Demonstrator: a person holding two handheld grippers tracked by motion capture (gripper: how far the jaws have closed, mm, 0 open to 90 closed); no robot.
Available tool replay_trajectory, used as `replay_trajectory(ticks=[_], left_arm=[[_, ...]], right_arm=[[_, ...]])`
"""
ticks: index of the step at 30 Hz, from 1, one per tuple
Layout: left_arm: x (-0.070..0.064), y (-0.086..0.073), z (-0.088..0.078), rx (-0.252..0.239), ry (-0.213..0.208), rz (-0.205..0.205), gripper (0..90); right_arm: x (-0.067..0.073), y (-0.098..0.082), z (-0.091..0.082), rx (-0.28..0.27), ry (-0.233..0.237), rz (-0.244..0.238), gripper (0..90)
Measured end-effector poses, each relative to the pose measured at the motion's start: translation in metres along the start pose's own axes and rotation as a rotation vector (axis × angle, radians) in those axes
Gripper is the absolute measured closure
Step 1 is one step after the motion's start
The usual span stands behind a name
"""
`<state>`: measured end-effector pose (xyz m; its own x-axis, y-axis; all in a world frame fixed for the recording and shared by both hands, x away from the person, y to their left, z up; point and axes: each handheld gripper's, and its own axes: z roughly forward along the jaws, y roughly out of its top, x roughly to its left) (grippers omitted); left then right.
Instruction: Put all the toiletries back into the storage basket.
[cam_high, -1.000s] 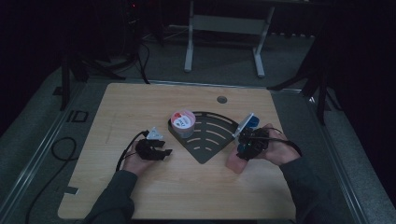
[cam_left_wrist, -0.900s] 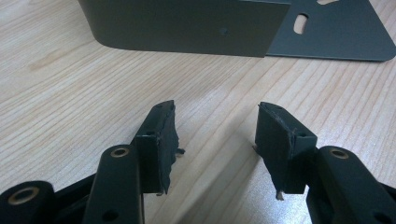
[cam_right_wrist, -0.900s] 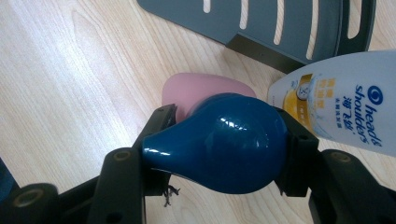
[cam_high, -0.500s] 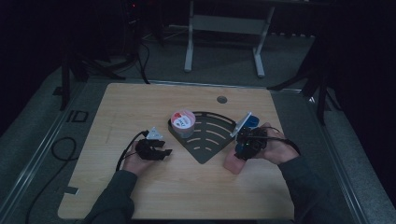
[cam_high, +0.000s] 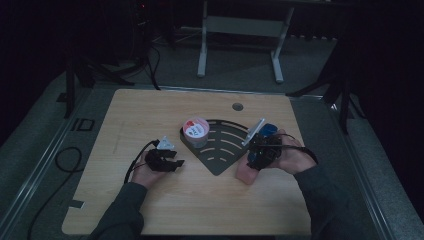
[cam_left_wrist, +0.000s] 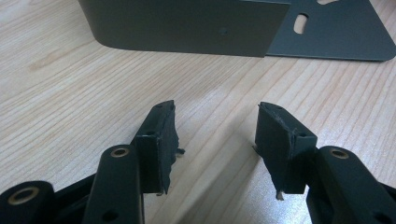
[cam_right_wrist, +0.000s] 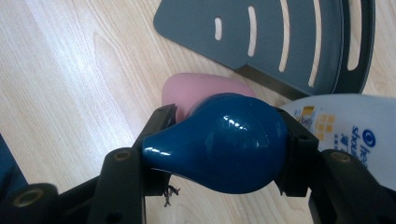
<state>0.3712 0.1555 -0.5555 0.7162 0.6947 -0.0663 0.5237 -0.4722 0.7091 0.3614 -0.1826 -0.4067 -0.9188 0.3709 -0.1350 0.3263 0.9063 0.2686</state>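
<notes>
- Right tongs (cam_right_wrist: 224, 149) clamped on a glossy blue bulb-shaped thing (cam_right_wrist: 219, 147), pads pressing both its sides, held low over the desk (cam_high: 150, 115) near the right edge of the dark slotted rack (cam_high: 220, 145).
- Just past the bulb: a pink rounded thing (cam_right_wrist: 196, 88) lying on the wood, and a white bottle with blue print (cam_right_wrist: 355, 126) close at the right.
- Left tongs (cam_left_wrist: 215, 135) open and empty, nothing between the pads, resting near the rack's left wall.
- A red-and-white lidded cup (cam_high: 196, 131) standing at the rack's left corner.
- Judged progress: pick-up done, bulb secured; placing not yet done, most likely onto or beside the rack; pink thing and bottle apparently left to handle.
</notes>
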Motion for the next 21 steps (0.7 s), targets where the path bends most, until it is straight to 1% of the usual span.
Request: replay_trajectory(ticks=[3, 9, 16, 21], left_arm=[[0.0, 0.0, 0.0, 0.0, 0.001, 0.002, 47.9], [0.0, 0.0, 0.0, 0.0, 0.001, 0.002, 47.9], [0.0, 0.0, 0.0, 0.001, 0.001, 0.002, 47.8], [0.0, 0.0, 0.0, 0.001, 0.002, 0.004, 47.7]], right_arm=[[0.001, 0.004, 0.0, -0.003, 0.0, -0.001, 47.4], [0.003, 0.011, -0.001, -0.001, 0.003, -0.023, 47.5], [0.005, 0.02, -0.001, -0.007, 0.009, -0.036, 47.4], [0.006, 0.026, -0.001, -0.001, 0.009, -0.045, 47.5]])
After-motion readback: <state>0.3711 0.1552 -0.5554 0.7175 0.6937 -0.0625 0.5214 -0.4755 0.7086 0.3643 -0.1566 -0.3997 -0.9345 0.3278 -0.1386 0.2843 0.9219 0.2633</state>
